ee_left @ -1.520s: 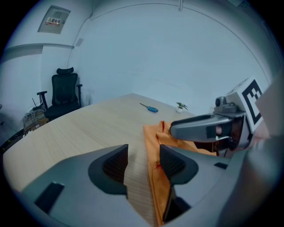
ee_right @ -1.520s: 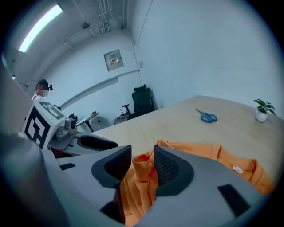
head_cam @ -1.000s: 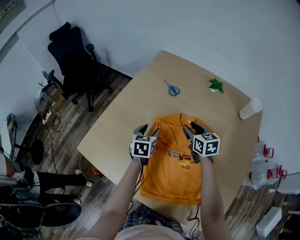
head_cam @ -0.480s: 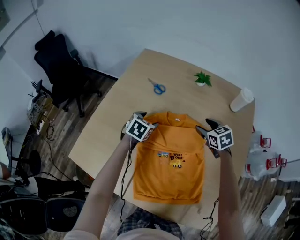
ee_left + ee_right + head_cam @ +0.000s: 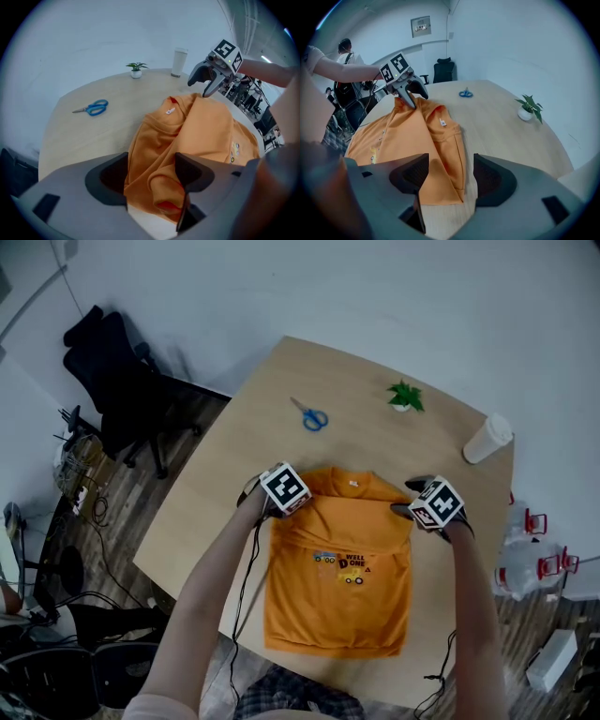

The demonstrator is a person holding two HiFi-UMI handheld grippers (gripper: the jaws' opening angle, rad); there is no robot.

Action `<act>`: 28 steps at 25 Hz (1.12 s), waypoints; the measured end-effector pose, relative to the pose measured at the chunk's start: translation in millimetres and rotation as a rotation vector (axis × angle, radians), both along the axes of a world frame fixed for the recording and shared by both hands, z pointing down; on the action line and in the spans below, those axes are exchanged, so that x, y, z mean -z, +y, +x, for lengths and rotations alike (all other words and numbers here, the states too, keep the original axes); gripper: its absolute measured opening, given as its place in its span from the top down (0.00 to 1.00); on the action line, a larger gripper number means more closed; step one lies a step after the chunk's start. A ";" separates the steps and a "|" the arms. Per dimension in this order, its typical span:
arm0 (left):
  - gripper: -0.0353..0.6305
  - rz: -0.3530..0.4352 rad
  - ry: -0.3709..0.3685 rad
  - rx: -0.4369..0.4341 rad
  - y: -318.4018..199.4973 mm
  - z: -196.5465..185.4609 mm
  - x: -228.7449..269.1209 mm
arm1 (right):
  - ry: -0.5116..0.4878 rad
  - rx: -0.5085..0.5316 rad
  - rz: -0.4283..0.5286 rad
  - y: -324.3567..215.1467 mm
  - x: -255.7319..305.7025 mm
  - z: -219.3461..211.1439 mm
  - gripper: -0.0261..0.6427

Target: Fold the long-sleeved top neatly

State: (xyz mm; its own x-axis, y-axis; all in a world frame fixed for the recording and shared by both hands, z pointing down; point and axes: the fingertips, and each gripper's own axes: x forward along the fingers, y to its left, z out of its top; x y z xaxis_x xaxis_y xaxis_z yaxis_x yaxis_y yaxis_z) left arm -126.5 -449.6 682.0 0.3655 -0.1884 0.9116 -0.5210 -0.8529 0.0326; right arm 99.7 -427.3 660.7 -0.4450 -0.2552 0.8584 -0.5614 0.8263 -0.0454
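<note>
The big wooden table (image 5: 375, 442) is filling the middle of the picture, with a dark floor (image 5: 112, 512) and a black chair (image 5: 108, 362) sitting at the upper left. The orange top (image 5: 342, 601) is lying flat at the table's lower middle. Its sleeves are looking tucked in, but the body is lying long, so I think folding it up is left. The left gripper (image 5: 265, 503) and right gripper (image 5: 409, 498) are sitting at its shoulders. Their jaws have just been opening and are standing apart, with cloth lying loose between them. A cup (image 5: 487, 439), scissors (image 5: 309, 415) and a little plant (image 5: 405, 395) are sitting higher up.
</note>
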 end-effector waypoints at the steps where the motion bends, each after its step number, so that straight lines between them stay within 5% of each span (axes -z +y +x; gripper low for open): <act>1: 0.48 -0.019 0.002 0.002 0.7 -1.0 -3.9 | 0.018 0.014 -0.022 0.0 -4.8 1.2 0.50; 8: 0.55 -0.091 -0.005 -0.023 4.4 -4.0 -16.8 | 0.115 0.101 -0.101 1.8 -28.6 -8.6 0.50; 12: 0.56 -0.140 0.012 -0.009 0.7 -4.6 -18.7 | 0.096 0.064 -0.172 0.8 -37.8 -8.3 0.50; 18: 0.72 -0.169 0.045 -0.008 0.1 -4.8 -17.0 | 0.008 0.085 -0.249 12.0 -36.2 -18.9 0.75; 24: 0.84 -0.180 0.065 -0.018 0.2 -5.0 -15.2 | 0.015 0.137 -0.198 8.9 -29.8 -19.0 0.89; 28: 0.85 -0.087 0.083 -0.008 -13.5 -1.8 -3.0 | 0.029 0.084 -0.115 -8.4 -20.5 -13.7 0.90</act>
State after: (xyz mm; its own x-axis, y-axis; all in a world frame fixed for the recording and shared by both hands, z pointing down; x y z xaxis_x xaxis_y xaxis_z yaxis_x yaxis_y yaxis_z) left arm -128.4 -463.1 685.0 0.4411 -0.1070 0.8911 -0.5071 -0.8489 0.1491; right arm 86.0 -435.7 681.2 -0.4354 -0.1171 0.8926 -0.4932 0.8605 -0.1278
